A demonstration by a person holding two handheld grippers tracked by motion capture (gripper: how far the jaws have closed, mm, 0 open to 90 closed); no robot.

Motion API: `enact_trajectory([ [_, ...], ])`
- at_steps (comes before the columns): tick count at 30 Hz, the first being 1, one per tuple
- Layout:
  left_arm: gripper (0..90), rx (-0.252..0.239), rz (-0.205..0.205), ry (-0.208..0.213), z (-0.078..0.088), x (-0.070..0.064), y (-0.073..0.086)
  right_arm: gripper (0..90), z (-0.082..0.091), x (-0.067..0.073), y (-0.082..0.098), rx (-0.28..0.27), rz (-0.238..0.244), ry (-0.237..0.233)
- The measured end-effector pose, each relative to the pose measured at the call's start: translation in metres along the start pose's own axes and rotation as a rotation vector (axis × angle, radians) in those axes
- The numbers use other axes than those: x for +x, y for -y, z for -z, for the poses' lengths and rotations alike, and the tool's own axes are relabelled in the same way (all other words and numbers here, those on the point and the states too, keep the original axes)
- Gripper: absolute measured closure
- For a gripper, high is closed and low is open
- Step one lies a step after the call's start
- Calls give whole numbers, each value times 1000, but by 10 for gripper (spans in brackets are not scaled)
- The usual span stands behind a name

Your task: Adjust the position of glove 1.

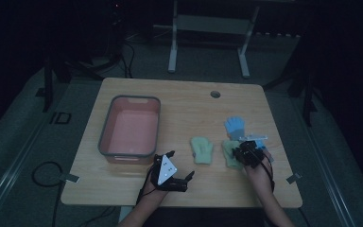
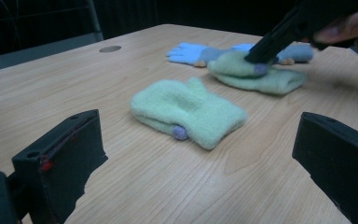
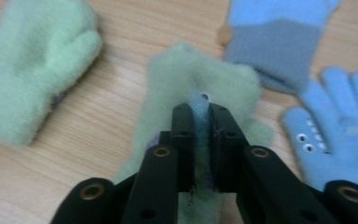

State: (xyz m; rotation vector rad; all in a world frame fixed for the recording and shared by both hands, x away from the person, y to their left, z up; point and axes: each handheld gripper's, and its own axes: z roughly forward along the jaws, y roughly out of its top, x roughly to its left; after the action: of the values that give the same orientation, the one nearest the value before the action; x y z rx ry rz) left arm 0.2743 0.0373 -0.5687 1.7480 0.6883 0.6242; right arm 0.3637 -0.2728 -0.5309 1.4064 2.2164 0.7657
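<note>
**A:** What has the right claw point(image 3: 200, 109) got?

**B:** Its two black jaws stand nearly together, pinching a ridge of fabric on the green mitten point(image 3: 200, 81) under it. In the right gripper view the fluffy cloth bunches up between the pads. The mitten lies on the table point(image 1: 179, 101), toward its right side, with the person's right hand point(image 1: 260, 165) behind the claw.

**A:** And around that mitten?

**B:** Just beyond it lies a blue and grey glove point(image 3: 279, 42), and beside that a second, light blue glove point(image 3: 340, 126) with small dots on its palm. Both lie close against the held mitten; whether they touch it I cannot tell. To the other side lies a second green mitten point(image 3: 32, 65), flat and apart from the first, bare wood between them.

**A:** The left claw point(image 2: 200, 154)?

**B:** Wide open and holding nothing. In the left gripper view its jaws frame the second green mitten from a little way off, without touching it. From above it sits near the front edge of the table, the grey three-cornered plate point(image 1: 165, 170) on top.

**A:** Anything further out?

**B:** A grey-rimmed bin point(image 1: 105, 127) with a pink inside stands on the left half of the table, well apart from the mittens. A round hole point(image 1: 215, 94) shows near the far edge.
</note>
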Motion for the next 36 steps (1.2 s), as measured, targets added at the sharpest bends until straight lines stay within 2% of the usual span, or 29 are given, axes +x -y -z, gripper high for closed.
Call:
enact_trajectory([
  [4, 22, 1, 0, 3, 0, 0, 0, 719, -6, -2, 5, -2, 2, -14],
  [9, 22, 1, 1, 1, 0, 0, 0, 625, 1, -4, 2, -9, 19, -27],
  [11, 22, 2, 0, 1, 0, 0, 0, 603, 6, -6, -1, -17, 43, -32],
  [13, 22, 1, 1, 1, 0, 0, 0, 595, 7, -7, -2, -22, 47, -41],
  [16, 22, 1, 1, 0, 0, 0, 0, 598, 7, -14, -3, -26, 47, -83],
  [22, 22, 2, 2, 0, 0, 0, 0, 598, 3, -15, 5, -2, 54, -91],
  [24, 22, 1, 1, 0, 0, 0, 0, 594, -1, -14, 8, 21, 53, -97],
  [27, 22, 2, -2, 0, 0, 0, 0, 611, -4, -14, 12, 13, 50, -103],
  [30, 22, 2, -1, -1, 0, 0, 0, 690, -4, -12, 14, 2, 56, -98],
  [31, 22, 3, 0, -1, 0, 0, 0, 751, -4, -10, 15, -2, 54, -91],
  [35, 22, 3, 1, -3, 0, 0, 0, 813, -3, -1, 16, -14, 59, -45],
  [36, 22, 1, 2, -3, 0, 0, 0, 823, -1, 0, 14, -14, 43, -43],
])
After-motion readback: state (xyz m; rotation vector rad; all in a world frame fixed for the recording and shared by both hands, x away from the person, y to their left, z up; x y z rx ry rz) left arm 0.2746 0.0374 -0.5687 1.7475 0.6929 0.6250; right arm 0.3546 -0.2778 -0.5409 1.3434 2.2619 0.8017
